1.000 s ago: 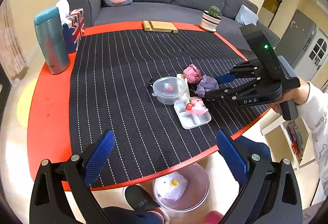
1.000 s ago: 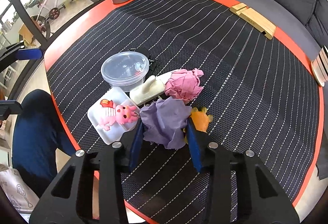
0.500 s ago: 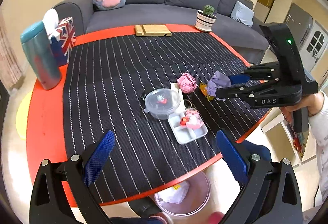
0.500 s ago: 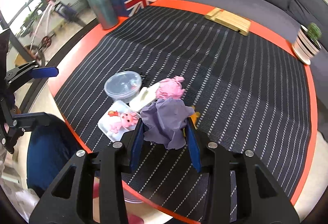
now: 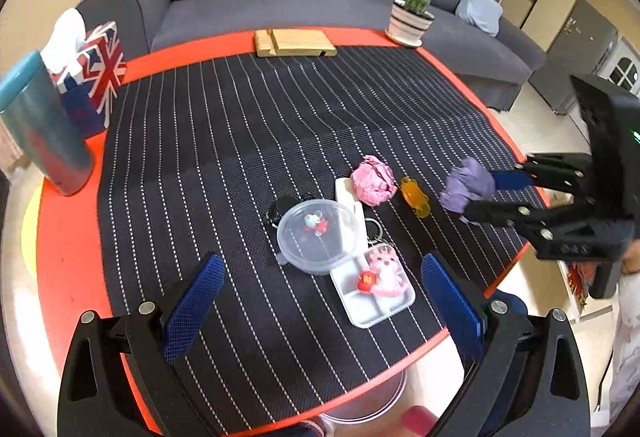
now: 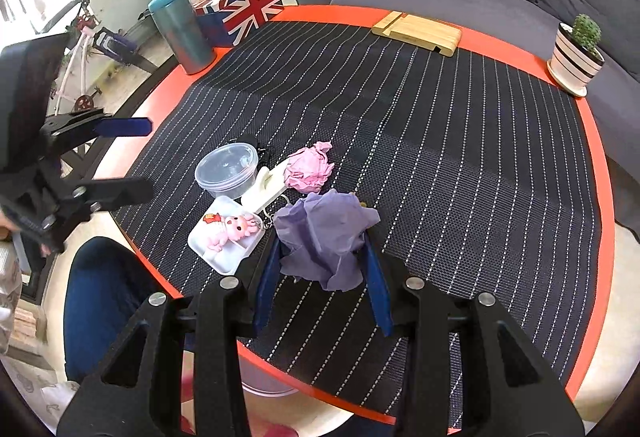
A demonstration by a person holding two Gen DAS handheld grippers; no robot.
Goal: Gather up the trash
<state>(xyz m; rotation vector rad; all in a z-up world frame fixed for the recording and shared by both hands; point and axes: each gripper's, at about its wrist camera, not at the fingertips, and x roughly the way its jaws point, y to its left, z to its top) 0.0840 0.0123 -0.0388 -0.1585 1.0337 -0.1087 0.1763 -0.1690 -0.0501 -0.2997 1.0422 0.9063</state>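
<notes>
My right gripper (image 6: 322, 269) is shut on a crumpled purple paper (image 6: 326, 233), held above the striped mat near the table's front edge; the purple paper (image 5: 466, 183) and right gripper (image 5: 486, 193) also show at the right of the left wrist view. A crumpled pink paper (image 6: 310, 171) (image 5: 374, 179) lies on the mat beside a white block. An orange piece (image 5: 416, 195) lies between the pink paper and the purple one. My left gripper (image 5: 320, 293) hangs open over the front of the table, nothing between its fingers. A clear bin (image 5: 366, 403) stands on the floor under the table edge.
A lidded clear tub (image 5: 318, 235), a white tray (image 5: 374, 311) with a pink toy, and keyrings sit mid-table. At the back stand a teal flask (image 6: 182, 29), a flag tissue box (image 6: 240, 7), a wooden stand (image 6: 418, 29) and a potted cactus (image 6: 578, 53). A grey sofa lies beyond.
My right gripper has lifted the purple paper off the mat and drawn it back toward the table's front edge, uncovering the orange piece. My left gripper has shifted sideways along the table front.
</notes>
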